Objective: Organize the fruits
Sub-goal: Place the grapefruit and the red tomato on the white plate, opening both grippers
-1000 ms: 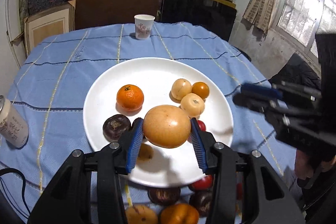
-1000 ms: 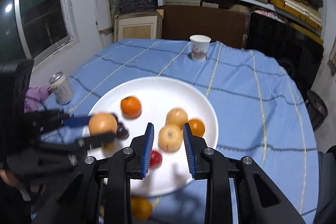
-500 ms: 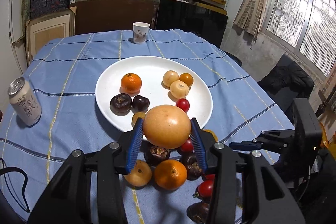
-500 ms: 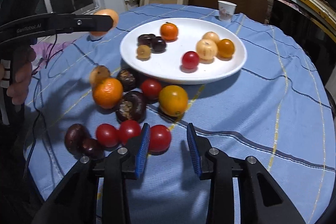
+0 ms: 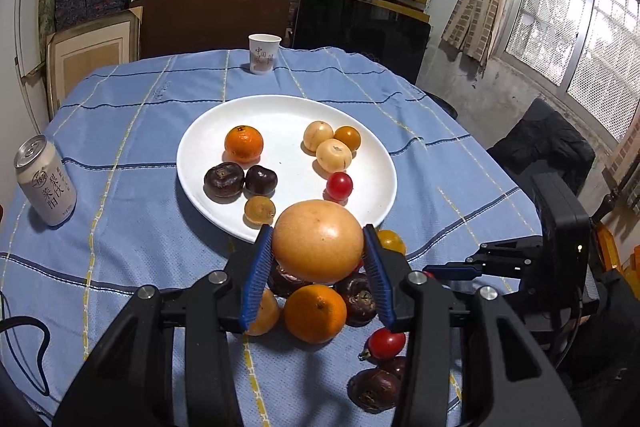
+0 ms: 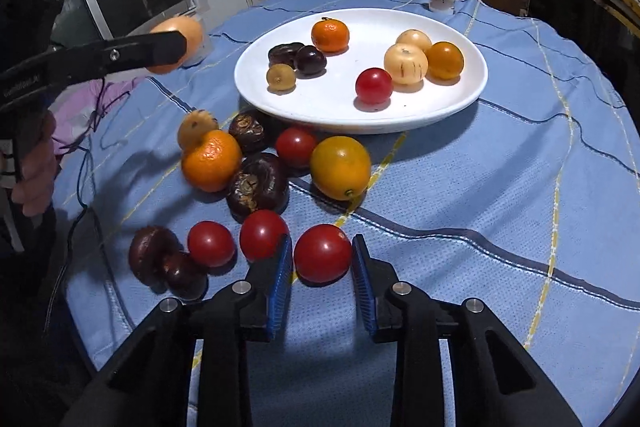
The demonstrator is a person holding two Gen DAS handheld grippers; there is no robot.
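My left gripper (image 5: 319,255) is shut on a large yellow-orange fruit (image 5: 318,241), held above loose fruit in front of the white plate (image 5: 200,131); it also shows in the right wrist view (image 6: 176,43). The plate (image 6: 476,87) holds a mandarin (image 5: 243,143), dark chestnut-like fruits (image 5: 224,179), pale round fruits (image 5: 334,155) and a red tomato (image 6: 373,85). My right gripper (image 6: 322,269) is open, low over the cloth, its blue pads either side of a red tomato (image 6: 322,251), with small gaps on both sides.
Loose on the blue checked cloth (image 6: 500,187): a mandarin (image 6: 211,160), a yellow-orange fruit (image 6: 340,167), dark fruits (image 6: 258,185) and more red tomatoes (image 6: 211,243). A drink can (image 5: 45,180) stands left, a paper cup (image 5: 262,53) at the far edge. Shelves and a window lie behind.
Both grippers have pulled back from the plate toward the near edge. The left still holds the large fruit. The right has dropped to the cloth and now straddles a red tomato.
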